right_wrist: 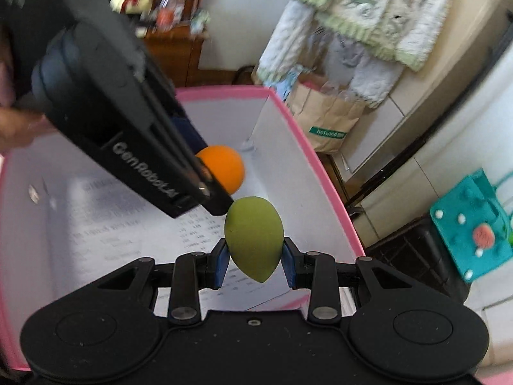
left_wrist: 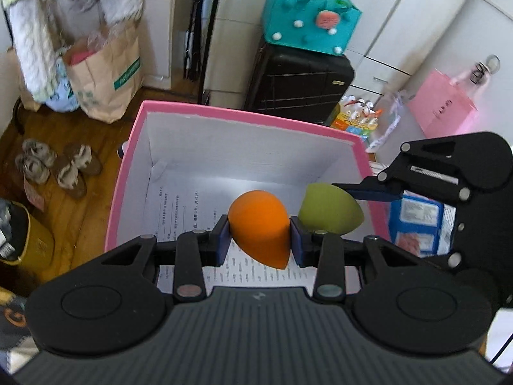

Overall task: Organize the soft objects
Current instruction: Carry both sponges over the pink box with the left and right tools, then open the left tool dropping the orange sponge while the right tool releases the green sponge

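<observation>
Teardrop orange sponge point(left_wrist: 259, 227) and green sponge point(right_wrist: 254, 238), smooth, matte.

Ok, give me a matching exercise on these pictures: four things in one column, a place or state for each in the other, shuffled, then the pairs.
Things:
1. orange sponge
2. green sponge
3. pink box
4. teal bag

Places or states:
A. on top of the black suitcase
B. clamped in the right gripper
C. open, printed paper on its floor
D. clamped in the left gripper

Pairs: 1-D, 2-B, 3-C, 4-A
</observation>
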`<state>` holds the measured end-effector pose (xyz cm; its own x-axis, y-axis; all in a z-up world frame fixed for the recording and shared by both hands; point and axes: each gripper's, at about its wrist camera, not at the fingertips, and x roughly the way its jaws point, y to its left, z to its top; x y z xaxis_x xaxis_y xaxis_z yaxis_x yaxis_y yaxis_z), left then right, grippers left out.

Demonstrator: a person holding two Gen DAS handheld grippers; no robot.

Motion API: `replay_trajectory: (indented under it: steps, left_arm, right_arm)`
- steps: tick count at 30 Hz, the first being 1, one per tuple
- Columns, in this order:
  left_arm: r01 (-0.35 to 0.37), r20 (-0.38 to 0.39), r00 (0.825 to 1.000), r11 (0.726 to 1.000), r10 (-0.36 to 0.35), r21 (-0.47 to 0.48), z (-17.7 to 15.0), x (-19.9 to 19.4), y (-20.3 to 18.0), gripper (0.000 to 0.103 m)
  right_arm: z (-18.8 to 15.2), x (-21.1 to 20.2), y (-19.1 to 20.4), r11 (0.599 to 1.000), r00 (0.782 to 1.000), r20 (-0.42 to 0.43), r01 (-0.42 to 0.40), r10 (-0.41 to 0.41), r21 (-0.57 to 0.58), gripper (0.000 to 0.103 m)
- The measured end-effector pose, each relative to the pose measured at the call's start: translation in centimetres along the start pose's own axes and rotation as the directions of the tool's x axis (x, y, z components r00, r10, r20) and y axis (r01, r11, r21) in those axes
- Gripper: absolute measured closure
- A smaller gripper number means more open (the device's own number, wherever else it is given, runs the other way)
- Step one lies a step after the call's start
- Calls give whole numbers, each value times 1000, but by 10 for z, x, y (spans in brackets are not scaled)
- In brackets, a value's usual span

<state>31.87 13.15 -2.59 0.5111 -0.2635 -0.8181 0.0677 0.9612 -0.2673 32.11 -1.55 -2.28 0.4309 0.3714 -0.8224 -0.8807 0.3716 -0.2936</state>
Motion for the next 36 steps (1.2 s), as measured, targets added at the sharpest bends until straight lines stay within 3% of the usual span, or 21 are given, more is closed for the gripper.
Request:
replay_trajectory:
  steps: [14,21,30,36]
  left_arm:
    - [-1,-67,998,982,-11,-187,14,55,28,66]
    - [19,-90,995,961,-46,-277,15,69,37,66]
    - [21,-93,994,959,-49,-281,17,81,32,66]
    - [-11,-90,996,976,-9,-217,16,83,22,65]
  right_arm:
    - [20,51,-6,996,984,-180,-17,0,-91,63]
    - [24,66,-11,998,969,-246,-7,-9,-64,62]
    - [17,44,-20,999,987,-158,39,-37,11,61]
    - [3,12,-24,996,997,-69,-11,17,83,61]
